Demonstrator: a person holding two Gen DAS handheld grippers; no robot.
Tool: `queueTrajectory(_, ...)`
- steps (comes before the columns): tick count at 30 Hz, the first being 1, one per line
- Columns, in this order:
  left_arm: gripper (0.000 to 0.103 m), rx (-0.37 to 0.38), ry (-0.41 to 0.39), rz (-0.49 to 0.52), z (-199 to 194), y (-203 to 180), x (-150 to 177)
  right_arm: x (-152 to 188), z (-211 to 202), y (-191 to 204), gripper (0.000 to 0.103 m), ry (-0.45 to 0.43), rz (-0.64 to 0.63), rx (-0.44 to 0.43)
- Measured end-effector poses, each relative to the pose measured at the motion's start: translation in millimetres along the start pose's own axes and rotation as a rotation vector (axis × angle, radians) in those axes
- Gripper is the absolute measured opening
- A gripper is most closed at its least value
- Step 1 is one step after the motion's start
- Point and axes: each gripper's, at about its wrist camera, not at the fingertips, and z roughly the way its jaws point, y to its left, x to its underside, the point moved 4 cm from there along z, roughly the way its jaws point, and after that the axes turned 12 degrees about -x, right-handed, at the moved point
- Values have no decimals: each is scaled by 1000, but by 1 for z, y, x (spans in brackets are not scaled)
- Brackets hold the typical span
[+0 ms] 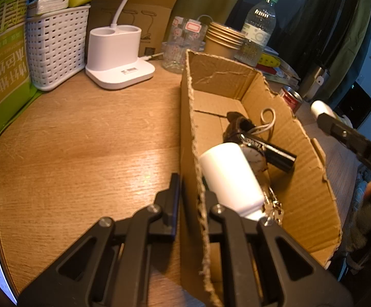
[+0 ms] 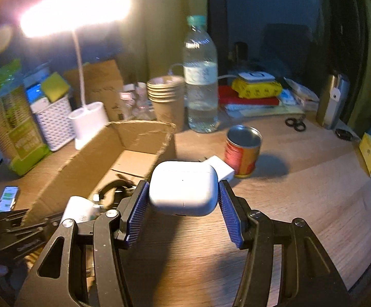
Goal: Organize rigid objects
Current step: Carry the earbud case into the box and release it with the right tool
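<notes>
Right wrist view had the right gripper (image 2: 183, 204) clamped on a white earbuds case (image 2: 182, 188), held above the wooden desk (image 2: 300, 179) just beside the cardboard box (image 2: 88, 151). Over on the left wrist cam, the left gripper (image 1: 191, 199) was pinched tight on the box's near wall (image 1: 186, 133), white bottle (image 1: 230, 176) inside.

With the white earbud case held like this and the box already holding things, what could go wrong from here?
1. The smooth rounded white earbud case is held only at its sides by the right gripper; it may slip.
2. The left gripper clamps the thin torn wall of the brown cardboard box; the wall may bend.
3. Dropped in, the case may hit the white plastic bottle or wristwatch.
</notes>
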Motion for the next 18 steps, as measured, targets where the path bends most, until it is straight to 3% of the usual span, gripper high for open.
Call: queueTrajectory(18,10,1,0,0,0,0,0,11,-6,55,58,6,-91,-105)
